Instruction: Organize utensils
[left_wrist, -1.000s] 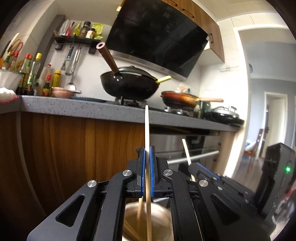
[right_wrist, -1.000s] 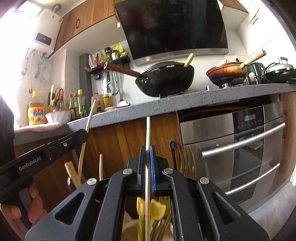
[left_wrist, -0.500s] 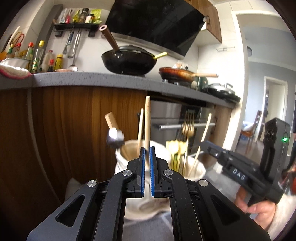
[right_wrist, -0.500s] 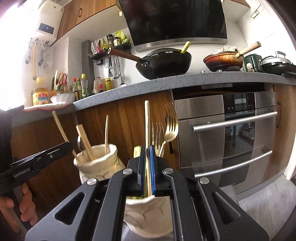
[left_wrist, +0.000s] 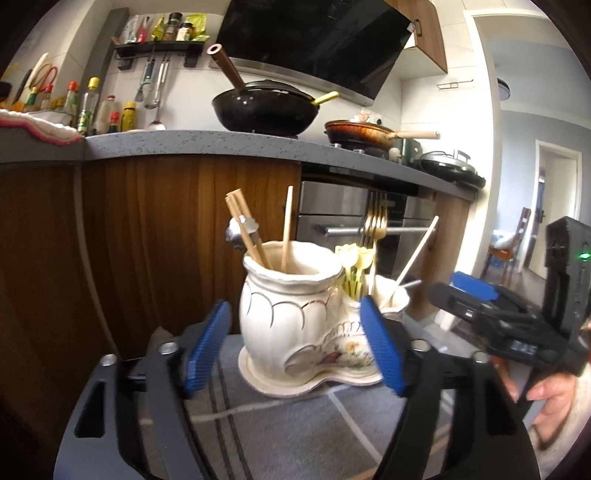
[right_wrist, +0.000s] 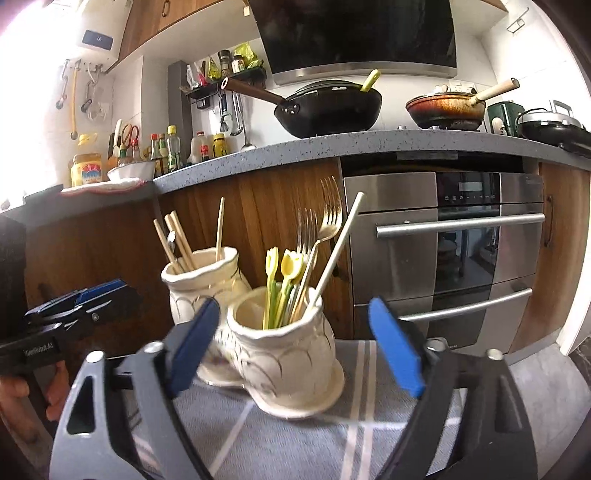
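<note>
A cream two-pot ceramic utensil holder (left_wrist: 291, 317) stands on a grey striped cloth (left_wrist: 295, 424). Its left pot (right_wrist: 201, 273) holds wooden chopsticks (left_wrist: 245, 232) and a spoon. Its right pot (right_wrist: 284, 336) holds yellow-green plastic picks (right_wrist: 282, 284), gold forks (right_wrist: 327, 221) and a pale chopstick (right_wrist: 338, 247). My left gripper (left_wrist: 295, 347) is open and empty, its blue pads either side of the holder. My right gripper (right_wrist: 295, 347) is open and empty just in front of the right pot; it also shows at the right of the left wrist view (left_wrist: 476, 295).
Behind the holder are wooden cabinet fronts (left_wrist: 166, 240) and a steel oven (right_wrist: 461, 251). The grey counter (right_wrist: 332, 144) above carries a black wok (right_wrist: 328, 107), a frying pan (right_wrist: 447, 107), bottles and a bowl. A doorway (left_wrist: 554, 203) opens at the far right.
Both grippers have opened and let go of their chopsticks, which now stand in the pots. Both have pulled back and up from the holder.
</note>
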